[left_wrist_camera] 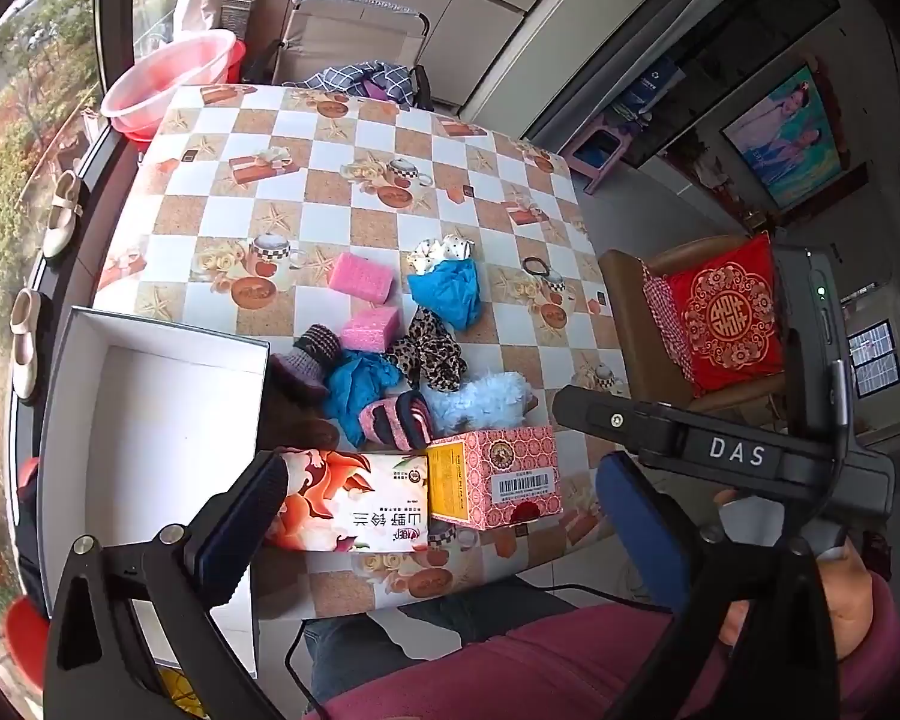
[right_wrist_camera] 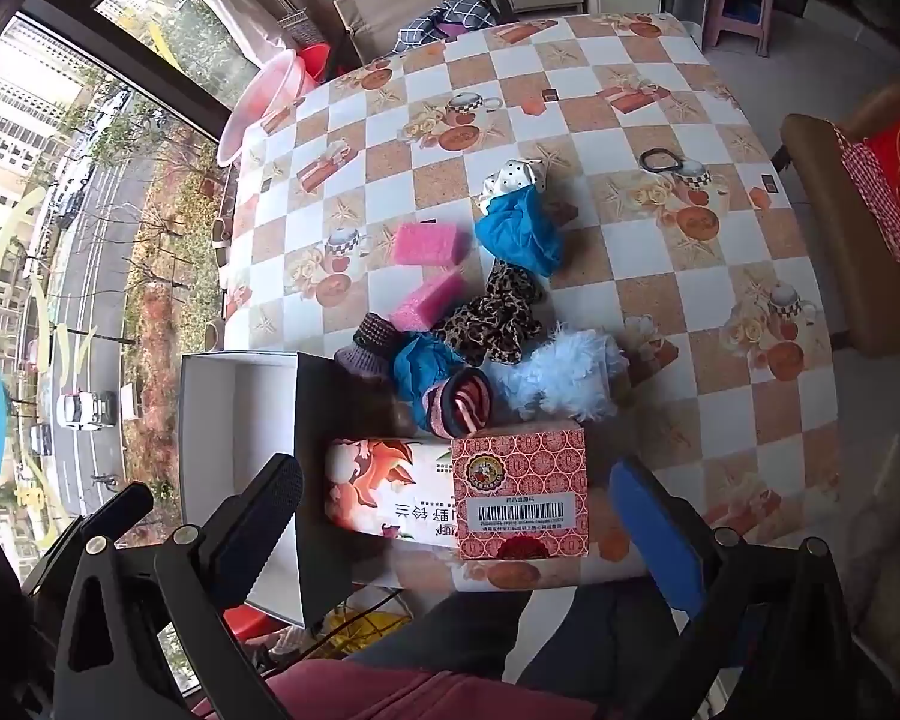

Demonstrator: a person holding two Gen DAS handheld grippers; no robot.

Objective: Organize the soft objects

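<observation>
A pile of soft things lies mid-table: two pink sponges [left_wrist_camera: 361, 269] [right_wrist_camera: 431, 243], blue cloths [left_wrist_camera: 447, 293] [right_wrist_camera: 519, 228], a leopard scrunchie [left_wrist_camera: 429, 351] [right_wrist_camera: 492, 324], a fluffy white-blue item [left_wrist_camera: 480, 399] [right_wrist_camera: 561, 381], a striped pink sock [left_wrist_camera: 396, 420] [right_wrist_camera: 459, 402] and a purple knitted piece [left_wrist_camera: 309, 354] [right_wrist_camera: 366, 348]. An open white box [left_wrist_camera: 150, 420] [right_wrist_camera: 234, 420] stands at the left. My left gripper [left_wrist_camera: 444, 528] is open and empty above the near table edge. My right gripper [right_wrist_camera: 456, 528] is open and empty, above the near boxes.
A floral tissue pack [left_wrist_camera: 354, 507] [right_wrist_camera: 384, 495] and a pink patterned carton [left_wrist_camera: 498, 474] [right_wrist_camera: 519, 492] lie at the near edge. A black hair tie [left_wrist_camera: 537, 267] [right_wrist_camera: 660, 159] lies at the right. A chair with a red cushion [left_wrist_camera: 720, 312] stands right; a pink basin [left_wrist_camera: 168, 78] far left.
</observation>
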